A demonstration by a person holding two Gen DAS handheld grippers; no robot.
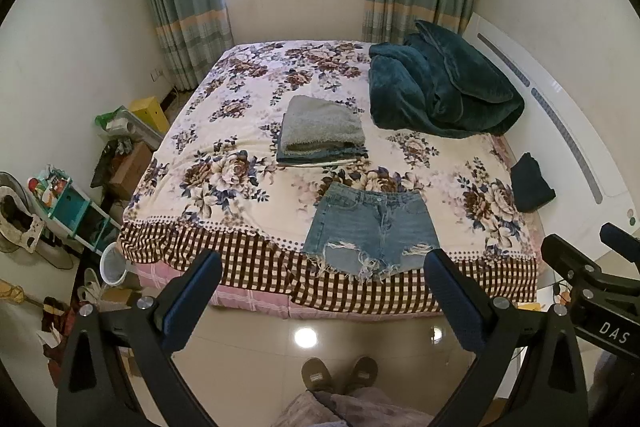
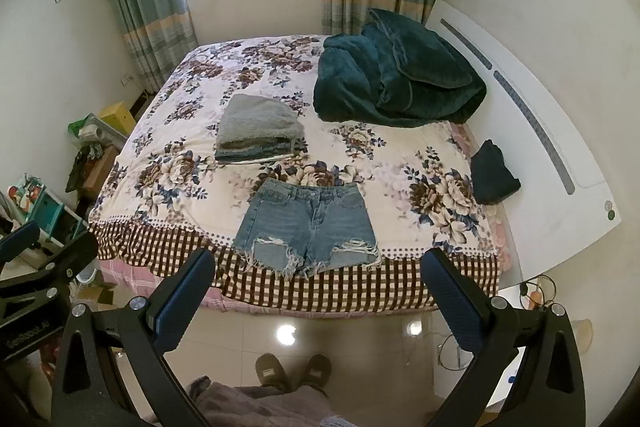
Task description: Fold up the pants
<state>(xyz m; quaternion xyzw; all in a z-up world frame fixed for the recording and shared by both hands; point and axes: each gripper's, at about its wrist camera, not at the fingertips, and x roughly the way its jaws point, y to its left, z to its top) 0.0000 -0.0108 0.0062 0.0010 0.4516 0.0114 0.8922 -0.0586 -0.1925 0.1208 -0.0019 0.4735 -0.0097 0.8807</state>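
A pair of frayed blue denim shorts [image 1: 370, 227] lies flat near the front edge of the bed, waistband away from me, hems at the edge; it also shows in the right wrist view [image 2: 308, 227]. My left gripper [image 1: 320, 291] is open and empty, held in the air above the floor, short of the bed. My right gripper [image 2: 318, 291] is open and empty too, at the same distance. The right gripper's body shows at the right edge of the left wrist view [image 1: 600, 275], and the left gripper's body at the left edge of the right wrist view [image 2: 36, 267].
A folded pile of clothes with a grey fleece on top [image 1: 322, 129] lies behind the shorts. A dark green blanket [image 1: 440, 91] is heaped at the back right, a small dark garment [image 1: 530, 183] by the white headboard [image 1: 560, 115]. Clutter and shelves [image 1: 72, 211] stand left of the floral bed [image 1: 224, 179].
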